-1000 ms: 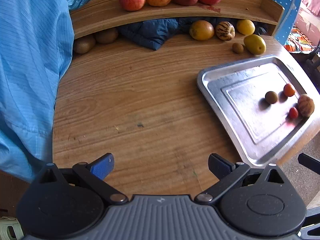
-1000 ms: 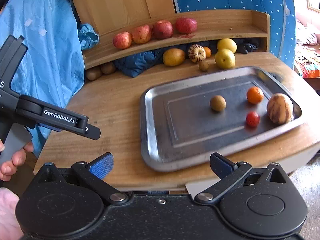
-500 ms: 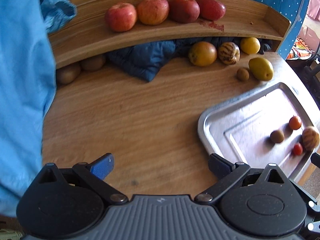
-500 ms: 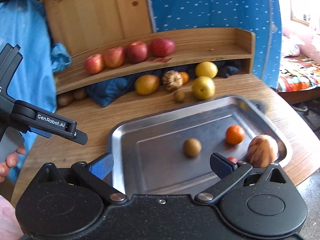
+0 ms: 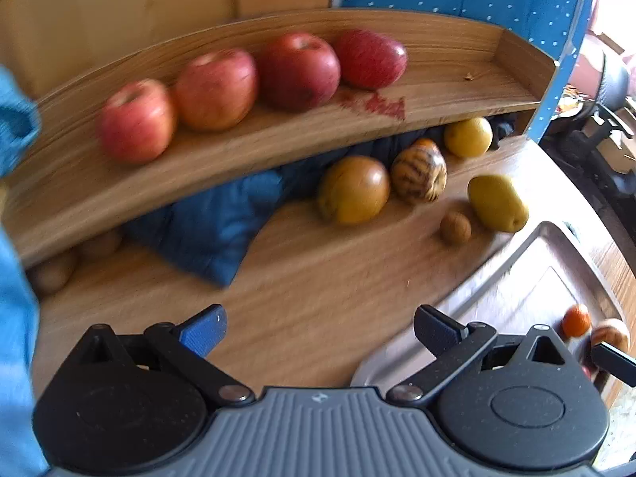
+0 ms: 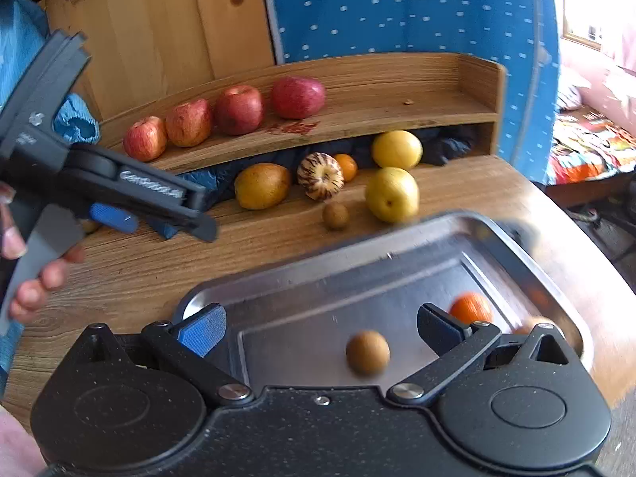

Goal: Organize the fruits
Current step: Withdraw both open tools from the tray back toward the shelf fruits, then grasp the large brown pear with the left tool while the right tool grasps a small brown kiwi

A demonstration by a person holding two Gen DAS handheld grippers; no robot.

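On the wooden worktop (image 6: 131, 274) a metal tray (image 6: 318, 270) holds a small brown fruit (image 6: 367, 353) at 6 o'clock, four apples (image 5: 216, 89) lie on the shelf (image 5: 445, 91) at 12 o'clock, and both the left gripper (image 5: 320, 332) and the right gripper (image 6: 320, 332) have fingers apart and empty.

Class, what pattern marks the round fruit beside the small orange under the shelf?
Cream with dark brown stripes; the striped fruit shows best in the right wrist view.

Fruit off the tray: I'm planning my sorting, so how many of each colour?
Red apples: 4
Yellow fruits: 3
Striped fruit: 1
Orange: 1
Brown fruits: 3, two of them blurred under the shelf
Total: 12
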